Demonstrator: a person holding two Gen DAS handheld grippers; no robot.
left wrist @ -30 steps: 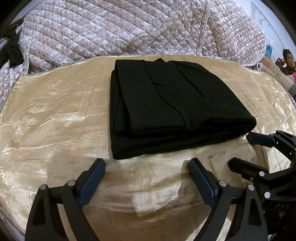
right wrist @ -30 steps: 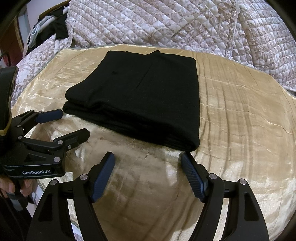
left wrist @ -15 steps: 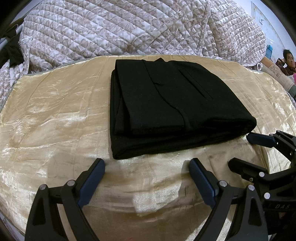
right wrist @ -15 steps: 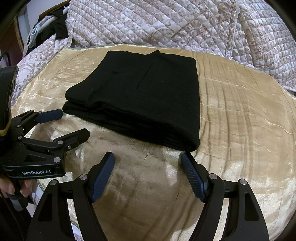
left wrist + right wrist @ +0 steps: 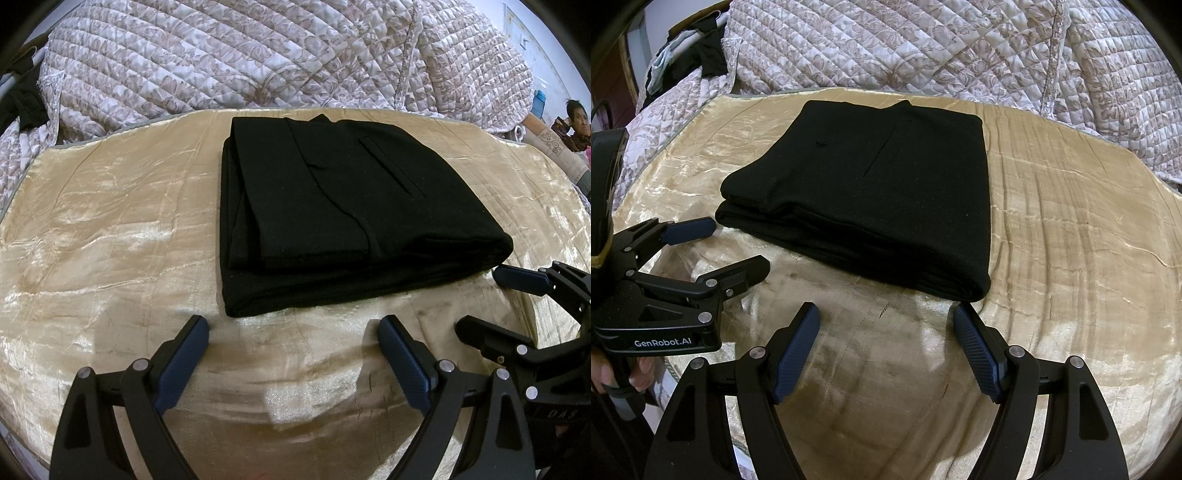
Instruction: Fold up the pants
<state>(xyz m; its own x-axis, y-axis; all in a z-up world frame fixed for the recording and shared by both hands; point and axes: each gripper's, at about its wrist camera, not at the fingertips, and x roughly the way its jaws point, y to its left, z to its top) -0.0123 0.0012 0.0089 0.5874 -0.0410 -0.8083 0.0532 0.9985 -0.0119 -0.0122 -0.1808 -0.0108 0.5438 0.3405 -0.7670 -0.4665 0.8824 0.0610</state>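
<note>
Pants (image 5: pixel 343 221) lie folded into a compact black rectangle w/ several layers stacked, edges fairly square, a pocket slit showing on top. Judging by that, folding looks basically done; at most a small tidy of the lower layer, which sticks out a bit past the upper one on the near-left side. Nothing is being held. Left tool (image 5: pixel 295 343) hangs just short of the near edge of the stack, jaws spread wide, empty. Right tool (image 5: pixel 886 332) same: released, fingers apart, near the stack's near-right corner, not touching cloth. Each tool also shows in the other's view, off to the side, open too.

Surface: a gold, crinkled satin-like cover (image 5: pixel 110 229) spread flat, prob. over a bed; pants sit roughly mid-cover, toward the far side. Behind it a quilted floral bedspread (image 5: pixel 258 55) is heaped up. Dark clothes (image 5: pixel 709 55) hang at far left. A person (image 5: pixel 574 125) sits in the bkgd at far right, well apart from the work.
</note>
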